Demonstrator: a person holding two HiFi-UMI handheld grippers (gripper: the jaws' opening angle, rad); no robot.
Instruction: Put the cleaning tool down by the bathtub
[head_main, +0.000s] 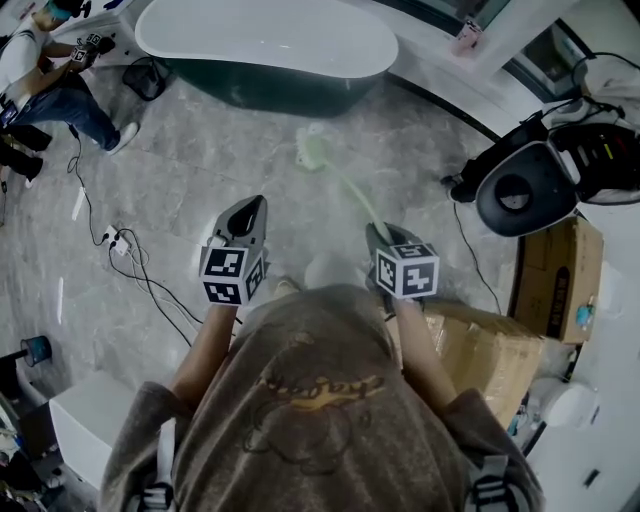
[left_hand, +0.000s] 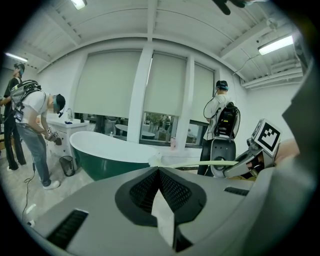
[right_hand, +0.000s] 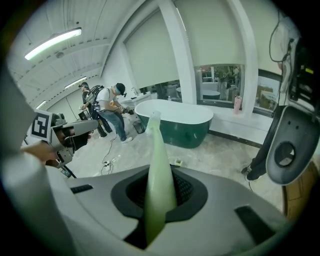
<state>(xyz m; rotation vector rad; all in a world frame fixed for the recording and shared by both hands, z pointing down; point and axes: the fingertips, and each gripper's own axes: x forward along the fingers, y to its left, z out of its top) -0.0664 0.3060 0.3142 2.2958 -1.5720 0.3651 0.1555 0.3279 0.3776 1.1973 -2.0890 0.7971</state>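
The cleaning tool (head_main: 350, 190) is a pale green long-handled brush, its head (head_main: 312, 150) hanging over the marble floor short of the bathtub (head_main: 265, 40), which is white inside and dark green outside. My right gripper (head_main: 380, 234) is shut on the tool's handle (right_hand: 156, 165), which sticks out forward toward the bathtub (right_hand: 175, 119). My left gripper (head_main: 250, 208) is held level beside it, shut with nothing in it. From the left gripper view the tool (left_hand: 200, 163) runs sideways from the right gripper (left_hand: 248, 161) in front of the bathtub (left_hand: 102, 152).
A person (head_main: 50, 80) bends at a counter left of the tub, near a small bin (head_main: 148, 78). Cables and a power strip (head_main: 122, 243) lie on the floor at left. A dark round seat (head_main: 522, 188) and cardboard boxes (head_main: 560, 265) stand at right.
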